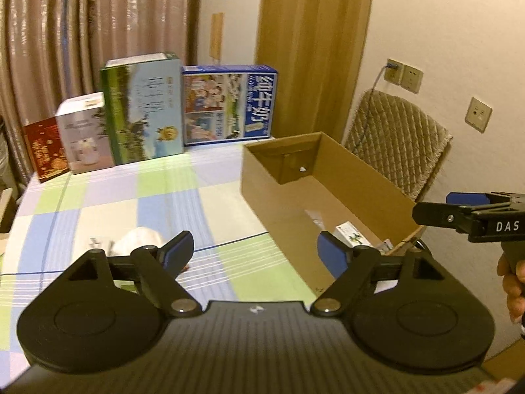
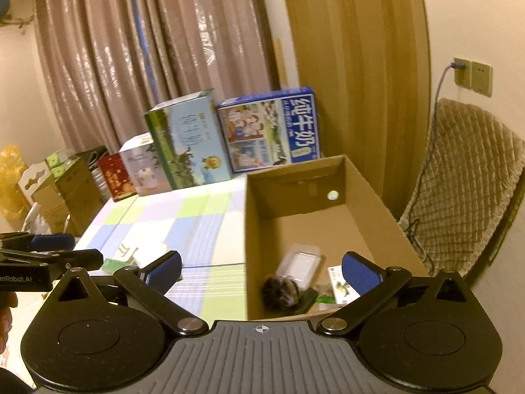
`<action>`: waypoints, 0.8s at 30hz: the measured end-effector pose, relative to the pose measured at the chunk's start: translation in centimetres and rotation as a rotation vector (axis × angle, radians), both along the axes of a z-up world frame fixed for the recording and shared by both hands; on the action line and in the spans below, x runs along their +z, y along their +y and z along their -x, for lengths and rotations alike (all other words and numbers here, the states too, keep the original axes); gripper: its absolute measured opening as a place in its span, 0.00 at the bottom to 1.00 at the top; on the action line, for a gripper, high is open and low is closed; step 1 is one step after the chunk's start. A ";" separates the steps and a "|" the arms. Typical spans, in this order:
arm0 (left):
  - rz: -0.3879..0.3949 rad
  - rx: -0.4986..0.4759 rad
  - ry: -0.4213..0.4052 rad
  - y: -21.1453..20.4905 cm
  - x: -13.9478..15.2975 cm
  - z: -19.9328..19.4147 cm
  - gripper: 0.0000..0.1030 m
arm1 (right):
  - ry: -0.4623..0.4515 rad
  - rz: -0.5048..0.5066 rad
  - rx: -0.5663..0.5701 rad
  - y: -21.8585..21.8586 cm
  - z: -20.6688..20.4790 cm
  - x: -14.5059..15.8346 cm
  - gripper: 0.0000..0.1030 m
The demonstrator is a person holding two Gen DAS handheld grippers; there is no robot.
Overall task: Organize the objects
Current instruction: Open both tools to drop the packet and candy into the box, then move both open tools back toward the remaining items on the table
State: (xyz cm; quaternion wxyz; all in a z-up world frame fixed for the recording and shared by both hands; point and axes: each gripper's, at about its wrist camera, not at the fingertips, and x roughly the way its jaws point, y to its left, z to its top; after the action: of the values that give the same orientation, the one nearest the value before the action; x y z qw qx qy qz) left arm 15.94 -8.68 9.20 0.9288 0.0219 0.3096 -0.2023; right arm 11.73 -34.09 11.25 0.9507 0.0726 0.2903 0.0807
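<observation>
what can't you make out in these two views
- White item on the tablecloth: left wrist view, left gripper finger covers part; shape unclear.
- Dark fuzzy object in the cardboard box: right wrist view, blurred, identity unclear.
- Small carton in the box: right gripper finger hides part; print too small.

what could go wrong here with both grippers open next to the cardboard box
1. The white item on the checked tablecloth lies partly hidden behind the left gripper, so a grasp could miss or push it.
2. The right gripper hangs over the cardboard box wall, and lowering could clip it.
3. The two grippers are close together and could collide.
</observation>
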 end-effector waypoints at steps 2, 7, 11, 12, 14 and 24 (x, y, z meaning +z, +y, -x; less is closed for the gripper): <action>0.001 0.016 -0.009 1.2 0.3 0.4 0.82 | -0.004 0.003 0.015 1.0 0.0 0.2 0.98; 0.009 0.061 -0.024 4.2 1.0 1.5 0.89 | -0.011 0.010 0.053 3.3 0.3 0.7 0.98; 0.009 0.097 -0.037 6.7 1.3 2.2 0.94 | -0.018 0.011 0.083 5.1 0.3 1.0 0.98; 0.004 0.109 -0.038 7.4 1.3 2.4 0.95 | -0.020 0.011 0.090 5.5 0.3 1.0 0.98; -0.010 0.132 -0.043 8.7 1.4 2.7 0.96 | -0.023 0.013 0.104 6.3 0.2 1.0 0.98; -0.015 0.250 -0.038 15.6 1.0 3.8 0.99 | -0.003 0.023 0.173 10.5 -0.7 -0.4 0.98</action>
State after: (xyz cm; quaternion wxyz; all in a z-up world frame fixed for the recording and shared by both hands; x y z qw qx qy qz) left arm 12.11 6.87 10.17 0.9524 -0.0061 0.2935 -0.0822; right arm 12.42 -23.57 10.82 0.9414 0.0364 0.2950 0.1594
